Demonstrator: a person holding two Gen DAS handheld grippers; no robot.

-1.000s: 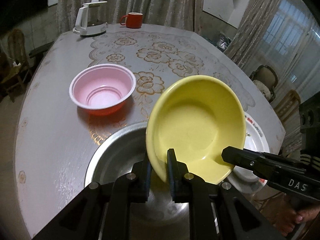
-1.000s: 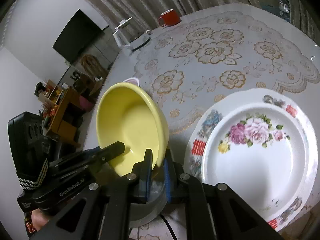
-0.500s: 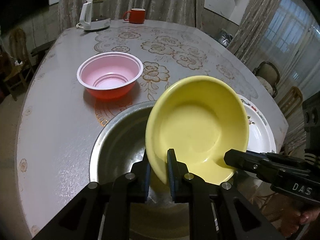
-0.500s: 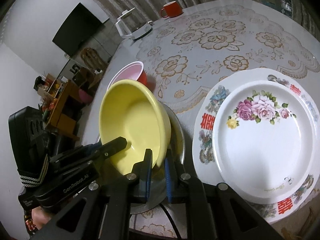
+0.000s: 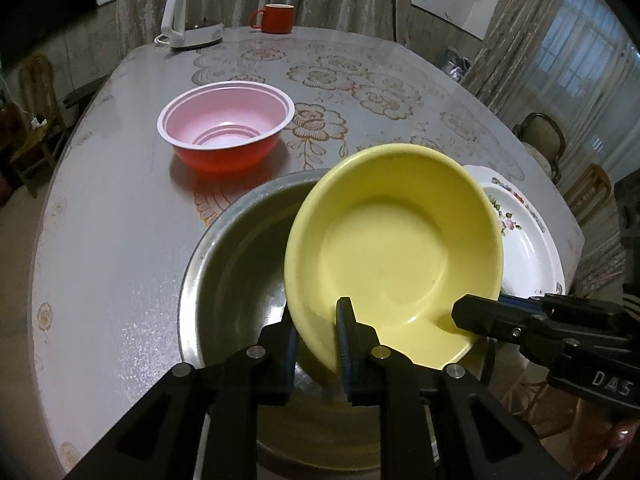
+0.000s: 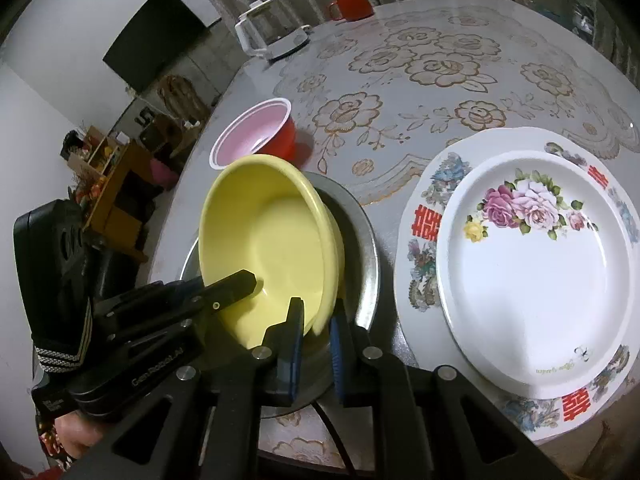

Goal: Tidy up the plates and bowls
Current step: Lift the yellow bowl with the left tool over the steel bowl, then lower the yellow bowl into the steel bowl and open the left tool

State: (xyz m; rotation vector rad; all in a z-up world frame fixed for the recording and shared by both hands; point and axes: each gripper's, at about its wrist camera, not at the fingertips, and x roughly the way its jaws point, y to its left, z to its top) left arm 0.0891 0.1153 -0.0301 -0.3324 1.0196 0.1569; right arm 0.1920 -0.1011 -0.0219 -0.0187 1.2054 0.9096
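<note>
Bowl work, left wrist view first: the left gripper (image 5: pixel 316 334) is clenched on the near rim of the yellow bowl (image 5: pixel 394 248), and the right gripper (image 5: pixel 474 320) pinches the same rim from the right; a second ago the bowl hung higher and the steel basin (image 5: pixel 240 256) showed only as a sliver beneath it; now the basin fills the foreground and the tilted bowl sits low inside its rim; the pink bowl (image 5: pixel 226 130) waits apart on the table (image 5: pixel 112 216).

Right wrist view: the right gripper (image 6: pixel 316 320) bites the bowl's wall, the left gripper (image 6: pixel 236 284) beside it; the bowl has sunk into the basin, beside the flowered plate (image 6: pixel 532 264); nesting looks nearly done, release likely next.
</note>
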